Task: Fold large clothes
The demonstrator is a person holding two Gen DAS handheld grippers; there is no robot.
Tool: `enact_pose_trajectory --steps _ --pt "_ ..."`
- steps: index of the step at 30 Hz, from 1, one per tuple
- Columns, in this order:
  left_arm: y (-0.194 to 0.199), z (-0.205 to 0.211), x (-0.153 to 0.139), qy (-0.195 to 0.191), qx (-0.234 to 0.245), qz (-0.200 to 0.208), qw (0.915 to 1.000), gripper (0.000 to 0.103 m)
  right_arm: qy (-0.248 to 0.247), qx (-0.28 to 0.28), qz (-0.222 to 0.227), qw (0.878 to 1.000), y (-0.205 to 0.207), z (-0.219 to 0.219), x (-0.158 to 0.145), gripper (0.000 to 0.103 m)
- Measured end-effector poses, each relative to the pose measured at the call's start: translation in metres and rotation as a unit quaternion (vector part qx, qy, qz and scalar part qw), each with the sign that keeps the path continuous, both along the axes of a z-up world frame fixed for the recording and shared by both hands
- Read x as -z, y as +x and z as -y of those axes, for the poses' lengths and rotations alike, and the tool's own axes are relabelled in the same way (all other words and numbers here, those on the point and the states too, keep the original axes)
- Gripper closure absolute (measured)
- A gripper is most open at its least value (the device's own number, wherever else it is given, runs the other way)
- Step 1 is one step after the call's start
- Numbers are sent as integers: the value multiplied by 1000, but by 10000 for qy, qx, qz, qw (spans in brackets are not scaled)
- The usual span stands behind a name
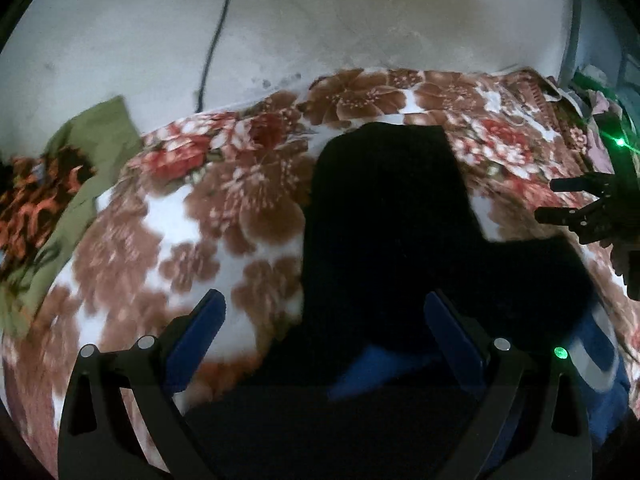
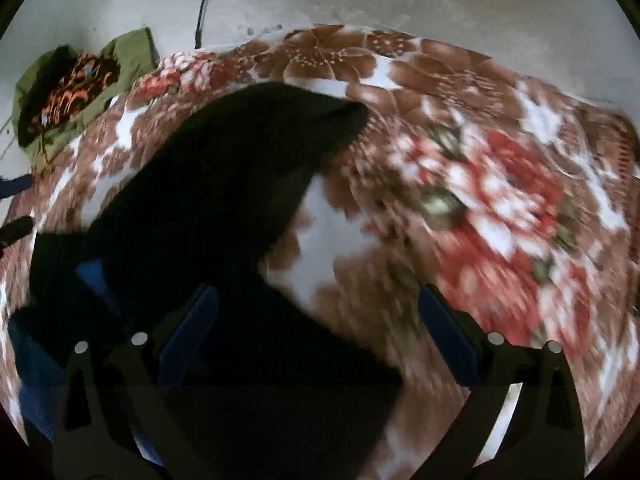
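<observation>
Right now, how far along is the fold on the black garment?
Done: the black garment lies on the floral blanket, apparently partly folded, its shape hard to read. In hand: nothing; the left gripper and right gripper both hover with jaws open. Left: finishing this fold; the green patterned piece lies at the far corner.

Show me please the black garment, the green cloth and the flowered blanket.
black garment (image 1: 384,208), left wrist view, middle of its upper part
green cloth (image 2: 132,52), right wrist view, its far corner
flowered blanket (image 2: 500,184), right wrist view, a red flower
</observation>
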State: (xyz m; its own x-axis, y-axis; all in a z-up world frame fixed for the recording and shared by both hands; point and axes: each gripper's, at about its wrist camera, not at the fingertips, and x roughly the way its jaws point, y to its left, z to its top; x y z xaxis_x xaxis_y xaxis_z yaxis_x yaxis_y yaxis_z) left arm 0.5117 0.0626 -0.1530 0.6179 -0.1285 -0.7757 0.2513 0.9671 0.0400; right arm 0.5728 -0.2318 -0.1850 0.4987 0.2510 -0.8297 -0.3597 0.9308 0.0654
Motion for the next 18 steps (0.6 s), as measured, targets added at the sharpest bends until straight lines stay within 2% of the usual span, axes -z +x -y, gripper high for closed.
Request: enact_pose_trajectory --steps 6,9,10,11,12,13,15,17,18 --pt "111 -2 31 -536 463 -343 9969 6 419 -76 -304 9986 85 -24 30 5" --pt "143 6 48 -763 718 -480 9933 7 599 -236 -398 9971 111 -35 45 5" --pt "153 8 56 -819 796 -549 9919 9 673 -300 -455 9962 120 -39 52 11" --pt "163 10 65 -879 878 -646 9902 12 779 -385 -484 9950 126 -43 58 18" --pt "171 12 73 -938 969 -744 9881 25 785 -431 -494 9948 131 -46 62 22" --pt "176 13 78 -957 1020 -793 9870 33 792 -505 -509 9943 135 -50 67 22" --pt "185 17 92 -990 1157 -950 9838 35 787 -566 -524 9939 139 -56 74 23" --pt "188 24 100 -1063 1344 -1084 9792 48 763 -654 -504 9937 139 -61 77 32" --pt "186 27 100 -1079 1441 -1103 9775 54 736 -750 -453 9934 137 -63 76 42"
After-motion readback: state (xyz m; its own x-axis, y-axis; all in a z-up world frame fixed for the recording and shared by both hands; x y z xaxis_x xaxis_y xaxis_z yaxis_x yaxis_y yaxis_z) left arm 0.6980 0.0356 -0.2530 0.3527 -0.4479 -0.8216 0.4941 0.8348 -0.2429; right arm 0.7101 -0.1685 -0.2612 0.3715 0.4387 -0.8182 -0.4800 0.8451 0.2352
